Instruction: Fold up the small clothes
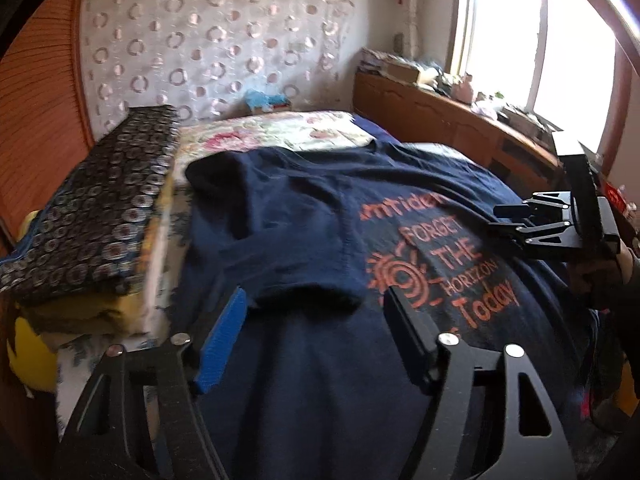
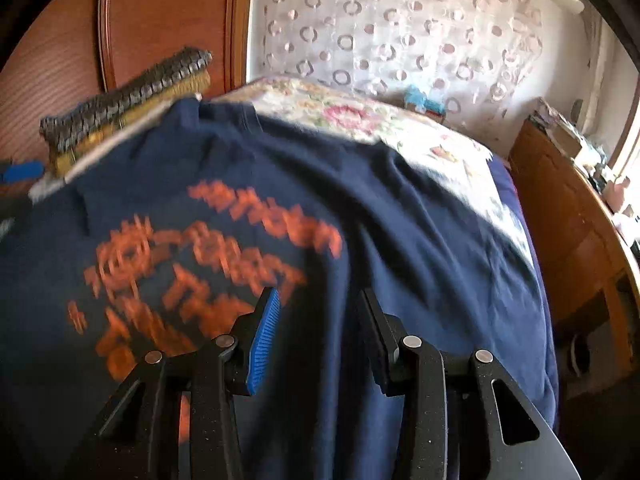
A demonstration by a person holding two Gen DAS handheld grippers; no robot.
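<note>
A navy T-shirt (image 1: 304,216) with an orange print (image 1: 436,264) lies spread over the bed, its left sleeve folded in across the body. My left gripper (image 1: 314,296) hovers open just above that sleeve's hem, with nothing pinched between its blue pad and black finger. In the left wrist view my right gripper (image 1: 506,216) hangs over the shirt's right side, held by a hand in a dark sleeve (image 1: 600,276). The blurred right wrist view shows the right gripper (image 2: 319,294) open above the shirt (image 2: 420,240), just right of the print (image 2: 208,256), with only flat cloth below.
A folded stack with a dark circle-patterned blanket (image 1: 92,208) on top sits along the shirt's left side. Floral bedding (image 1: 280,130) lies beyond the collar. A wooden cabinet (image 1: 440,116) with clutter on it runs along the bed's right side, under a bright window (image 1: 560,40).
</note>
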